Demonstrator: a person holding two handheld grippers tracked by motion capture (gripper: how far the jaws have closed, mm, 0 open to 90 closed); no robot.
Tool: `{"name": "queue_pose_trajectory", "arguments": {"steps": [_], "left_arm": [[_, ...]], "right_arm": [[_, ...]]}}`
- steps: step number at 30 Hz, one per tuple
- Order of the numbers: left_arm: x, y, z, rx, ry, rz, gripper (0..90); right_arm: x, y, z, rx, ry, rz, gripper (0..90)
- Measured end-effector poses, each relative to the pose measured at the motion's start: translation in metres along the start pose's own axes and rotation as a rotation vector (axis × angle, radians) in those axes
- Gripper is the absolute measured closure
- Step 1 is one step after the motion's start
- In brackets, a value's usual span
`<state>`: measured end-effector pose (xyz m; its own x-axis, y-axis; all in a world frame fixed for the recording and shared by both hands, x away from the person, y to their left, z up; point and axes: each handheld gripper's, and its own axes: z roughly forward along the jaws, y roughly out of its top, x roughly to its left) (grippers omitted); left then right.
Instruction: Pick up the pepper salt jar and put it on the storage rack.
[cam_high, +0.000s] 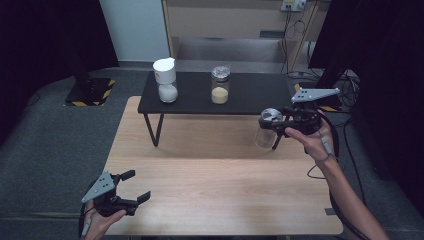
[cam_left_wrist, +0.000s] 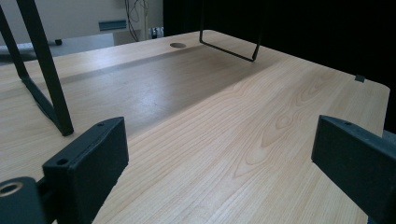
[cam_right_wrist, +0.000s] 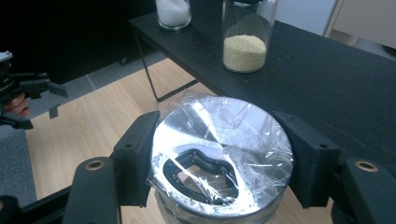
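- Quickly, counts first: three jars in total, two grippers, two hands, one wooden desk (cam_high: 215, 200), one low black shelf (cam_high: 250, 95) standing on the far part of the desk.
- Jar one: clear jar with a shiny metal lid (cam_high: 268, 128), clamped at the lid by the right gripper (cam_high: 280, 125), held in the air above the right part of the desk, just in front of the black shelf's right end.
- Right gripper view: both black jaws press on opposite sides of the metal lid (cam_right_wrist: 219, 154); the lid has crinkled clear film over it and a dark-rimmed opening in its top. Jar looks empty in the high view; hard to tell for sure.
- Jar two: white-capped jar (cam_high: 165, 80) with white grains, upright on the left part of the shelf.
- Jar three: jar of yellow grains (cam_high: 220, 85) with a silvery top, upright near the shelf's middle, well apart from the white-capped one.
- Left gripper (cam_high: 131, 187): low at the near left corner of the desk, jaws wide apart, nothing between them; the left gripper view shows bare wood between the jaws.
- Left hand (cam_high: 102, 220) at the bottom edge; right hand (cam_high: 312, 140) comes in from the right with the forearm.
- Grey three-cornered plates: two, one on each gripper.
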<state>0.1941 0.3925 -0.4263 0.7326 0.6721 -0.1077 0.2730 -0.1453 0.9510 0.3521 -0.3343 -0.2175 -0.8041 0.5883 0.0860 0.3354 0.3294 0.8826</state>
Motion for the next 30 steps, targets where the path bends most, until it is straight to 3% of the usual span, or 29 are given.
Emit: {"name": "queue_pose_trajectory", "arguments": {"steps": [30], "left_arm": [[0.001,0.000,-0.001,0.001,0.000,-0.001,2.8]], "right_arm": [[-0.009,0.046,0.004,-0.031,-0.126,0.033,35.7]]}}
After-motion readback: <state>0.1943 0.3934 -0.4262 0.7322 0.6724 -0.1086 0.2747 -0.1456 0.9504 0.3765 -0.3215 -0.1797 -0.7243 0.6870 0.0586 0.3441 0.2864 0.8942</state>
